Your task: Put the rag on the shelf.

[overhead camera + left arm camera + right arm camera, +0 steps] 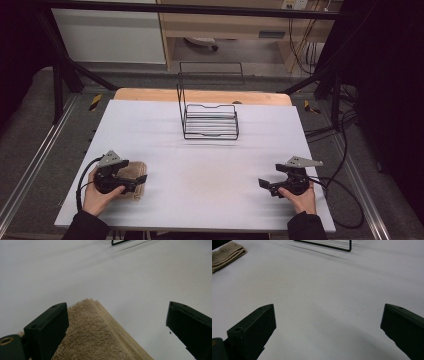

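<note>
Fingers: left gripper (117,322) spread wide over the folded beige towel (100,337), gripping nothing; right gripper (328,327) wide, empty, above bare desk (317,290).
Towel: near-left desk corner.
Risk: a shallow pinch would likely catch only the top layers, unfolding the stack.
Surroundings: wire rack (210,120) far centre, well apart; nothing intervening.

The towel (100,335) is beige, plain and fluffy. The table (210,165) is white, with a faint brownish stain near its front edge and a bare wood strip along its far edge. The wire rack (210,117) is black. Both grippers, left (136,181) and right (264,185), are black with grey plates.
</note>
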The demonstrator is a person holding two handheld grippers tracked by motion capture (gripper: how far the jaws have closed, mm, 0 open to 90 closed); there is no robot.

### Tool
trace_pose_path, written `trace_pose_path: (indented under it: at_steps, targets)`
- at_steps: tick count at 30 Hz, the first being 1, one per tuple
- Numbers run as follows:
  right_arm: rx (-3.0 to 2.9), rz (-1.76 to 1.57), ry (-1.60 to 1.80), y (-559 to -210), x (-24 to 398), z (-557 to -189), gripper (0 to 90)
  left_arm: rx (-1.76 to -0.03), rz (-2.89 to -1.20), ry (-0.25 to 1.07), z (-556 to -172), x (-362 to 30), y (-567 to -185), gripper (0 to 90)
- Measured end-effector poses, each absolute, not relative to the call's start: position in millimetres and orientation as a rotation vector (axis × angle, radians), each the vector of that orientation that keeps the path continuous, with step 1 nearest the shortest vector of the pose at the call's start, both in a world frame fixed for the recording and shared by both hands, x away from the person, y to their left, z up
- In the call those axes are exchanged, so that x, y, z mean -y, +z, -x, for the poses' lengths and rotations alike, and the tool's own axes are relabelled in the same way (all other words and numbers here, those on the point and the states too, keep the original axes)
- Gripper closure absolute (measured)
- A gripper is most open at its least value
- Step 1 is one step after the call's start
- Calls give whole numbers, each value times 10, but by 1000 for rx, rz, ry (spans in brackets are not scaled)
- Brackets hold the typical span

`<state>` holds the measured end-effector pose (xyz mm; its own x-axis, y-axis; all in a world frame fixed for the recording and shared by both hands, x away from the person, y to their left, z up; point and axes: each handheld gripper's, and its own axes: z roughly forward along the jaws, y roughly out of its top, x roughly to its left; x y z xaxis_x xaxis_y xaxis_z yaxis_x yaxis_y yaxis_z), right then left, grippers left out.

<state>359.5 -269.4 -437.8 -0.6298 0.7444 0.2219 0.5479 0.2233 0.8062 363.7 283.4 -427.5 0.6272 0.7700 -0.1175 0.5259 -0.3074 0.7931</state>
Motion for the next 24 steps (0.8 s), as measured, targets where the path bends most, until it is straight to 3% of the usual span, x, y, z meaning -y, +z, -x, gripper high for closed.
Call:
trace_pose_path:
  at_steps: [15, 24]
  targets:
    - [-2286, -1242, 1348, -4388, 2674, -3591, 8, -1031, -1997, 364, -3649, -2821, -4212, 52]
    - [-2284, -1239, 1332, -4397, 2669, -3597, 8, -1102, -2021, 350, -3793, -2801, -4145, 122]
